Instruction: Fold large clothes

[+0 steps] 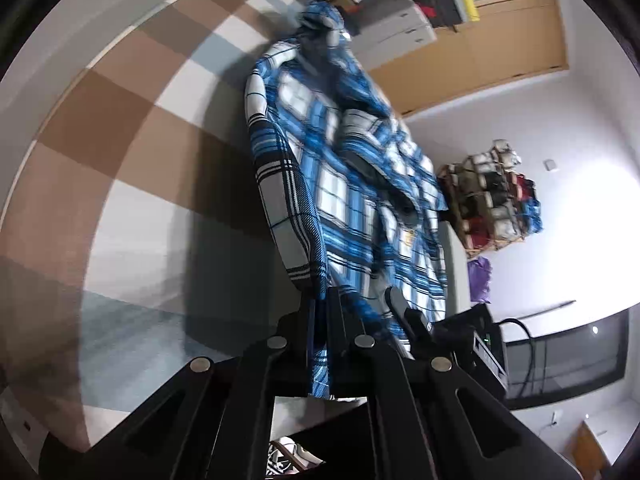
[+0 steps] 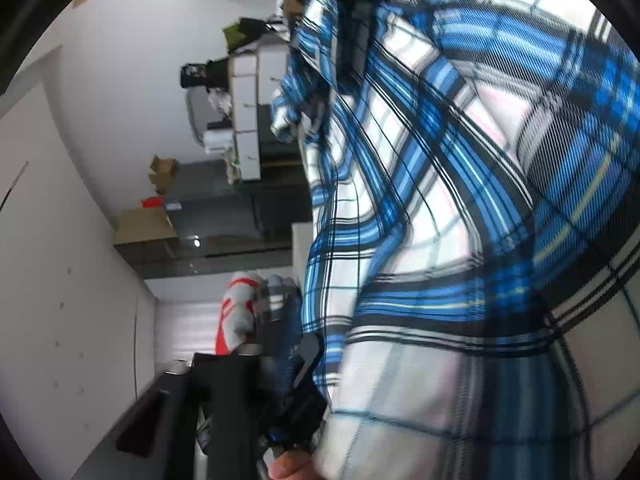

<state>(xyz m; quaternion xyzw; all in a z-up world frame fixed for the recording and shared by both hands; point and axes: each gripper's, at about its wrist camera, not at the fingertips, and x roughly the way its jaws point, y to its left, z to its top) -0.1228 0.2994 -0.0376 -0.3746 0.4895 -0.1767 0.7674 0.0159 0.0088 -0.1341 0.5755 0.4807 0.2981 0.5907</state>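
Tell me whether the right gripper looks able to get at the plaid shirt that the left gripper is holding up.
Probably yes. The plaid shirt hangs right against the right gripper, filling its view with nothing between them. The left gripper is shut on the shirt's edge.

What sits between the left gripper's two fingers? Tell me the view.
An edge of the blue plaid shirt is pinched in the left gripper; the left wrist view shows it.

A checkered surface of brown, white and pale blue squares fills the left wrist view from nine o'clock up to twelve. The blue plaid shirt hangs over it at centre, throwing a dark shadow across the squares toward seven o'clock.
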